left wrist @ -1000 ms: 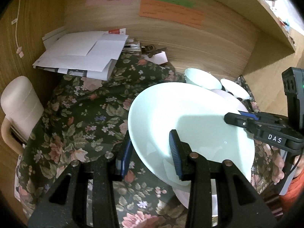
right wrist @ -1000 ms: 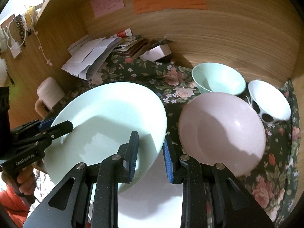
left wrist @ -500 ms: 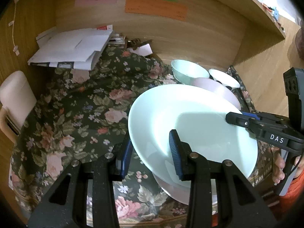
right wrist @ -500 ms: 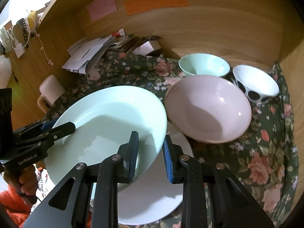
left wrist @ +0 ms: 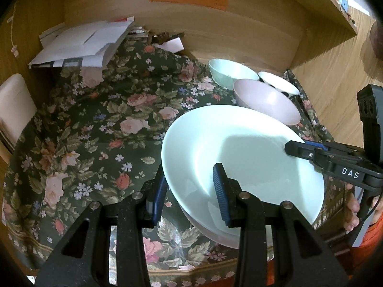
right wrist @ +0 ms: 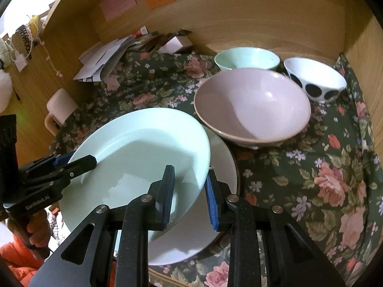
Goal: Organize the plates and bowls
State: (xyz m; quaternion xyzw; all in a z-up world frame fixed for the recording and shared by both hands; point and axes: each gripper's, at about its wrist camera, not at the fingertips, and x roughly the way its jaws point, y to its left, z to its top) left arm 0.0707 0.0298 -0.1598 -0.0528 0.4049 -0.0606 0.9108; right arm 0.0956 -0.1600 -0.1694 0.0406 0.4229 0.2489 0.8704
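A pale green plate [left wrist: 239, 148] [right wrist: 143, 138] hangs tilted just above a white plate [right wrist: 222, 167] [left wrist: 215, 234] near the table's front edge. My left gripper [left wrist: 189, 174] [right wrist: 79, 162] is shut on its left rim. My right gripper [right wrist: 189, 174] [left wrist: 294, 147] is shut on the opposite rim. Behind the plates stands a wide pink bowl [right wrist: 251, 105] [left wrist: 265, 100]. Farther back are a small green bowl [right wrist: 246, 58] [left wrist: 229, 71] and a white bowl with black dots [right wrist: 313, 79] [left wrist: 277, 83].
A flowered cloth [left wrist: 95, 131] covers the table inside a wooden alcove. A heap of papers [left wrist: 83, 45] [right wrist: 105, 55] lies at the back left. A cream chair back [left wrist: 12, 102] stands off the left edge. A hand [right wrist: 36, 229] grips each handle.
Both grippers have carried the green plate back toward the near edge and a little lower, over the white plate. The bowls now sit farther from the cameras.
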